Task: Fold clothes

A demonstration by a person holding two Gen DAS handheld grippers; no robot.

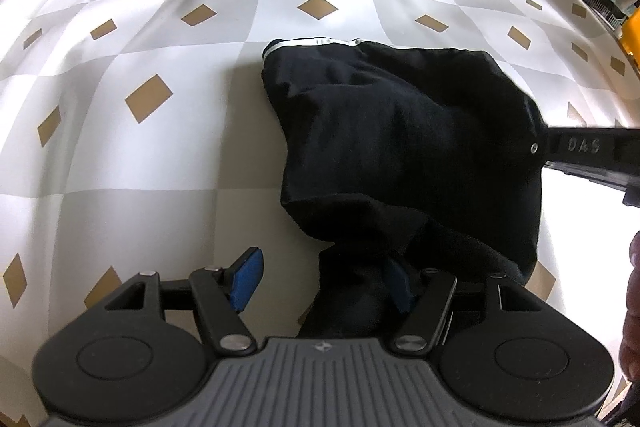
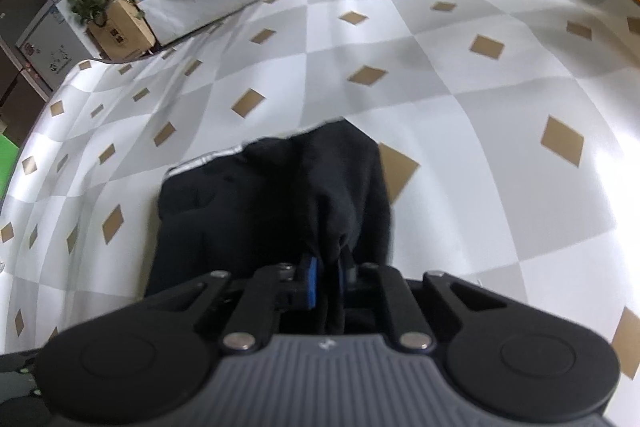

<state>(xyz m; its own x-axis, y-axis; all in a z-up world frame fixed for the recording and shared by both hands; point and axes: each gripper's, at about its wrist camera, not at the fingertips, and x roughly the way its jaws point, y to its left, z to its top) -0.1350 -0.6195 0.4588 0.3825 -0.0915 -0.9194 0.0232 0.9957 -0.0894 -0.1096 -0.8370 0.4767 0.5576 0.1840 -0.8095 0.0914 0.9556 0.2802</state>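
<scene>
Left wrist view: the left tongs [image 1: 324, 281] stand about half open on the checkered bench [image 1: 160, 27], one blue pad [image 1: 248, 279] bare on the left, the other against a bunched fold of the black garment [image 1: 400, 131]; the pads do not squeeze it. That garment lies crumpled just ahead of and to the right of these tongs, its white-striped edge [image 1: 312, 43] farthest away. At its right side the right tongs [image 2: 326, 281] reach in, shut tight on a pinch of the black cloth, which lies directly ahead of them.
</scene>
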